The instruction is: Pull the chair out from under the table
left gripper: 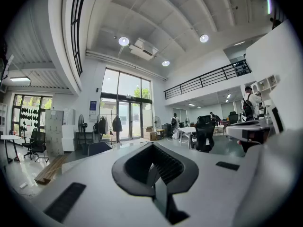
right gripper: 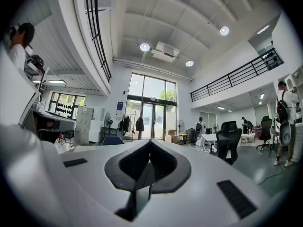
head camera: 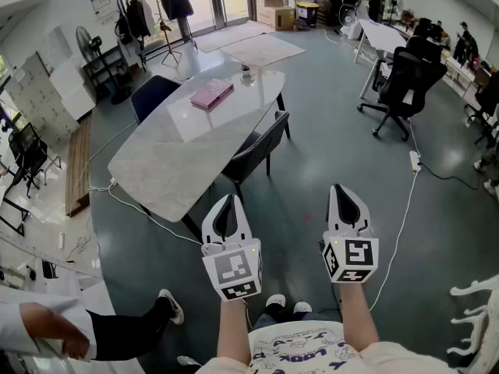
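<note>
A dark grey chair (head camera: 262, 148) stands tucked under the near right side of the long marble table (head camera: 168, 158). A second, blue chair (head camera: 153, 94) is at the table's far side. My left gripper (head camera: 228, 198) and right gripper (head camera: 341, 187) are held level side by side, well short of the grey chair, over bare floor. Both are shut with nothing between the jaws. The left gripper (left gripper: 152, 168) and the right gripper (right gripper: 148, 162) show closed jaws in their own views, pointing into the room. The blue chair (right gripper: 112, 140) is in the right gripper view; the grey chair is hidden behind the jaws.
A pink book (head camera: 212, 94) and a small cup (head camera: 245, 72) lie on the table. A black office chair (head camera: 405, 80) and white desk (head camera: 384, 34) stand at the right, with a power strip and cable (head camera: 415, 160) on the floor. A bystander's leg (head camera: 136, 329) is at lower left.
</note>
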### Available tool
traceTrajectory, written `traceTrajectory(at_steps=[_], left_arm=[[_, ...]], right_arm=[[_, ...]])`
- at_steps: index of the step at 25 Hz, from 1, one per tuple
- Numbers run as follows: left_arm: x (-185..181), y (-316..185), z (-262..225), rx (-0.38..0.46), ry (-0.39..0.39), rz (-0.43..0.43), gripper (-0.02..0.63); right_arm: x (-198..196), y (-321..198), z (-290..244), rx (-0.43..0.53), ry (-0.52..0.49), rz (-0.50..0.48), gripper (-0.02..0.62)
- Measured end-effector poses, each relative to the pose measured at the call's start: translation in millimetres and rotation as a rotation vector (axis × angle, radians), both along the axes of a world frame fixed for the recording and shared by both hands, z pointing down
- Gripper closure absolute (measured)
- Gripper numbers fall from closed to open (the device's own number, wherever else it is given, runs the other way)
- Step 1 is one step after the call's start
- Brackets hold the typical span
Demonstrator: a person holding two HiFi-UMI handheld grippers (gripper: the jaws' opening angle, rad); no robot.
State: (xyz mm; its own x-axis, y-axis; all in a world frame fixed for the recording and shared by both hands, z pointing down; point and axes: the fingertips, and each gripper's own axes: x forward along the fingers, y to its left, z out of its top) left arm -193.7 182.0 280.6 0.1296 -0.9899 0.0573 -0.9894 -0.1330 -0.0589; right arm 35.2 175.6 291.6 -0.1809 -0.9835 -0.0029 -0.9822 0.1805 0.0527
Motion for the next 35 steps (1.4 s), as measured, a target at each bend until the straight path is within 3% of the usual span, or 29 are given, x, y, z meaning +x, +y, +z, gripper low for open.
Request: traceTrajectory(at_steps=[21, 24, 26, 27, 35], left_arm=[[-11.9, -21.1, 14.0, -0.016, 0.017, 0.014, 0.588], [-15.2, -27.1, 18.5, -0.03, 0.037, 0.029, 0.559], [-14.2, -31.1, 20.9, -0.04, 0.057, 0.051, 0.456], [-14.5, -32.8, 21.9, -0.042, 0.06, 0.058, 0.442], [-15.2, -54.2, 35.9, -0.073, 0.065, 0.066, 0.419]], right_arm=[[-10.6, -18.4, 12.8, -0.012, 0.016, 0.019, 0.585], [-16.3, -21.9, 18.0, -0.028, 0.016, 0.021, 0.54], [-20.4, -23.8, 21.2, -0.039, 0.011, 0.014, 0.51], [-22.8, -24.7, 22.6, -0.044, 0.01, 0.008, 0.49], [-32.3, -41.8, 36.9, -0.088, 0.03, -0.024, 0.391]])
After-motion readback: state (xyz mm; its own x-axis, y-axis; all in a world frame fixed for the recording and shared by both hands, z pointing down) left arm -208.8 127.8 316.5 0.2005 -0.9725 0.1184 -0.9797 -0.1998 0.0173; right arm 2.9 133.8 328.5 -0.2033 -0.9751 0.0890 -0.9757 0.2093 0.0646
